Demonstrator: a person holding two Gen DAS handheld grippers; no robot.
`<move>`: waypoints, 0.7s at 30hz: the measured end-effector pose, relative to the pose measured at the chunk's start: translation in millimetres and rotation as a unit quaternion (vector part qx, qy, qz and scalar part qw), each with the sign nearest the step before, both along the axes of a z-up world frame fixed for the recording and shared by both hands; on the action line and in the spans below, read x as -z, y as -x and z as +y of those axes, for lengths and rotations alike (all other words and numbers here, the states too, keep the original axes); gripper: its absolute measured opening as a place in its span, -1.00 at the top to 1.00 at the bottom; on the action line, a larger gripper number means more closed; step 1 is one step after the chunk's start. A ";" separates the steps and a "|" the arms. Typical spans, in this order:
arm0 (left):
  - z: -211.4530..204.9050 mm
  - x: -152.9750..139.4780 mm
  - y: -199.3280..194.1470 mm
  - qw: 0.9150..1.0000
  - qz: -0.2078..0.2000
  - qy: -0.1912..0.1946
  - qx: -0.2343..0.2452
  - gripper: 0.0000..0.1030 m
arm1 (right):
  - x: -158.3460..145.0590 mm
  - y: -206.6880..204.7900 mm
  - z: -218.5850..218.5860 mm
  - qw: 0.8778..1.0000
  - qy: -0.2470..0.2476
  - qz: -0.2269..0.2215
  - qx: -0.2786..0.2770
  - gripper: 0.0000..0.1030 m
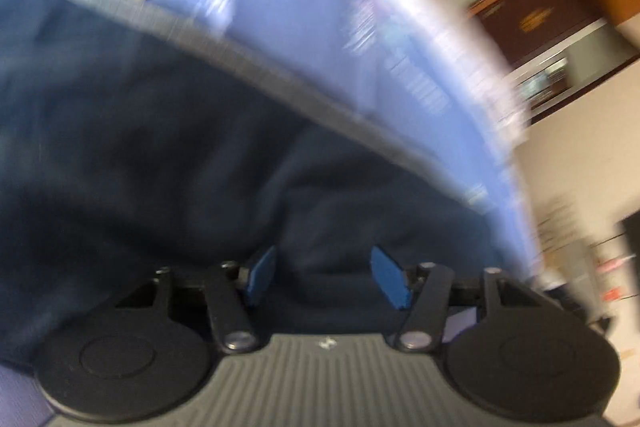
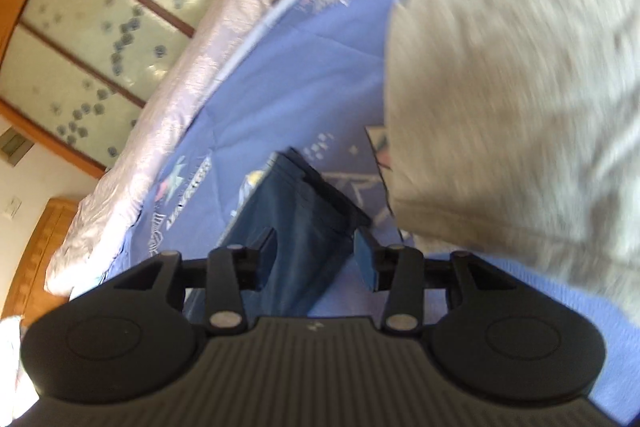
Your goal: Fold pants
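Ribbed grey housing and two black round hubs filled the near edge of both wrist views. Ahead of them, the left gripper (image 1: 326, 277) stood with its blue pads (image 1: 387, 278) parted about halfway, nothing pinched between them. Dark navy cloth of the pants (image 1: 160, 155) lay directly beyond and beneath the fingertips, spreading to the left and far side of that view, with a grey ribbed band (image 1: 256, 71) running along its far edge. Whether the pads touched the cloth could not be told (the picture was badly smeared). Past the band lay a blue printed bedsheet (image 1: 320, 11).

From the right wrist, the right gripper (image 2: 316, 259) also stood partly parted, gripping nothing. A folded dark blue part of the pants (image 2: 304, 215) lay flat on the bedsheet (image 2: 280, 75), straight ahead and between the lines of the two fingers, reaching under the gap. To the right, a large beige-grey cloth mass (image 2: 520, 87), blurred, covered much of the view. A pale pink quilted cover (image 2: 192, 75) edged the bed on the left, with a patterned glass door panel (image 2: 100, 19) beyond.
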State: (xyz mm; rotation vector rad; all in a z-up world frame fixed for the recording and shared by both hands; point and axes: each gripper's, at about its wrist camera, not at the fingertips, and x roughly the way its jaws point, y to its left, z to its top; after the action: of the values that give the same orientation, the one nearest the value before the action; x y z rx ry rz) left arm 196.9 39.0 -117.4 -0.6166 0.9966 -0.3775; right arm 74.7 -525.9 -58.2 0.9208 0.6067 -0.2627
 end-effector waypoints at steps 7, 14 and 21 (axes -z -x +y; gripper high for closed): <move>-3.1 -2.6 -0.1 1.000 -0.007 -0.005 0.008 -0.03 | 20.6 -11.4 1.8 0.997 -0.054 -0.009 0.047 -0.06; -6.0 -1.7 4.7 1.000 -0.019 -0.013 0.013 -0.04 | 17.7 -30.2 18.1 0.998 -0.034 -0.026 0.049 -0.06; 7.1 -18.5 4.1 1.000 -0.002 0.002 -0.004 -0.04 | 1.4 -29.6 34.0 0.999 -0.008 -0.043 0.017 0.82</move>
State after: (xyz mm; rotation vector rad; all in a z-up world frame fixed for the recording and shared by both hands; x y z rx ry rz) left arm 192.8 46.2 -98.9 -0.6226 0.9908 -0.3738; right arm 104.3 -491.9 -59.7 0.9527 0.5159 -0.2478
